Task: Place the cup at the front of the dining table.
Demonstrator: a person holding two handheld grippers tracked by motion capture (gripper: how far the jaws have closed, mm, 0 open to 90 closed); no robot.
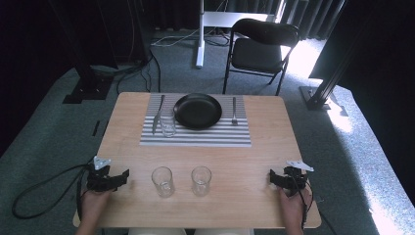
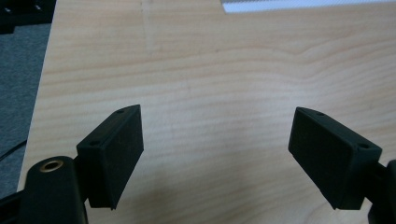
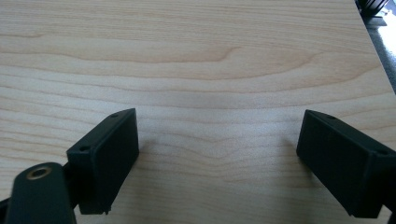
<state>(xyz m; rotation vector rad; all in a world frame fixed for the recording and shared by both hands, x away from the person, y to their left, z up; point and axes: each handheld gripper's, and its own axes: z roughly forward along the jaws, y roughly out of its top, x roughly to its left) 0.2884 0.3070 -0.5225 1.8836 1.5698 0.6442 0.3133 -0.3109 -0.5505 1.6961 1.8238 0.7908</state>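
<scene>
A pale wooden desk (image 1: 244, 161) stands on grey carpet, with a black folding chair (image 1: 262, 46) beyond its far edge and dark curtains behind. At the near left corner a hand rests the left tongs (image 1: 117, 180) on the wood, jaws spread wide apart with bare desk between them, as the left gripper view (image 2: 215, 154) shows plainly. At the near right corner the other hand holds the right tongs (image 1: 274, 178) the same way, jaws wide apart over bare wood in the right gripper view (image 3: 217, 158). Between the two tongs, near the front edge, stand two clear glasses: the left glass (image 1: 163, 181) and the right glass (image 1: 201, 180), upright and a little apart. Farther from the glasses, toward the chair, lies a striped placemat (image 1: 195, 137) bearing a black plate (image 1: 197, 110). A knife (image 1: 158, 115) lies left of the plate, a fork (image 1: 234, 111) right of it, and a third glass (image 1: 168, 123) stands just beside the plate's near left rim, close to the knife.
</scene>
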